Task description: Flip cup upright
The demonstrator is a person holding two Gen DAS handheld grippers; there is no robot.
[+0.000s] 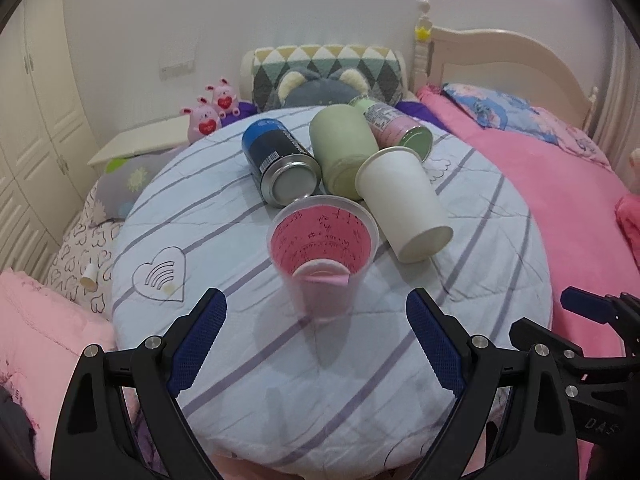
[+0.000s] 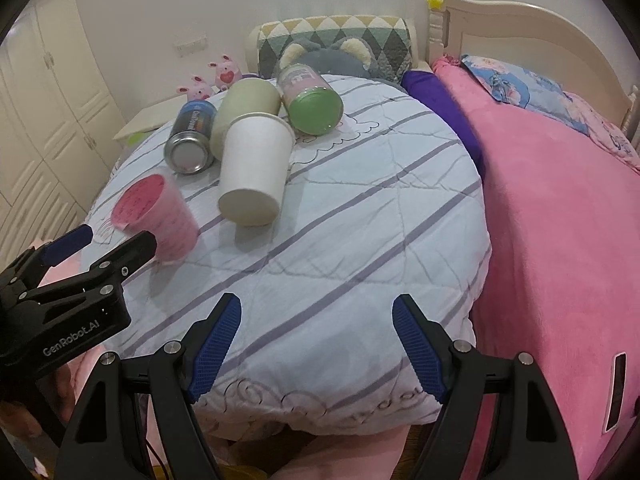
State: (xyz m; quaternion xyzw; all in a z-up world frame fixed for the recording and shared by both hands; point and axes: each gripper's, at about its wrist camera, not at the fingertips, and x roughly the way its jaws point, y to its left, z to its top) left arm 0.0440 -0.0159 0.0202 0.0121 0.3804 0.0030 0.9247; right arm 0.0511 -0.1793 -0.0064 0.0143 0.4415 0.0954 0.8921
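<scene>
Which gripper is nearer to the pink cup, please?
Left. The left gripper is open just in front of the pink cup, which stands upright beyond its fingertips. The right gripper is open farther right, over bare quilt.

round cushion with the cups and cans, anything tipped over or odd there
Only the clear plastic cup with pink paper inside stands upright. The white paper cup, the pale green cup, the blue-black metal can and the pink-and-green can all lie on their sides, huddled together on the striped round cushion.
</scene>
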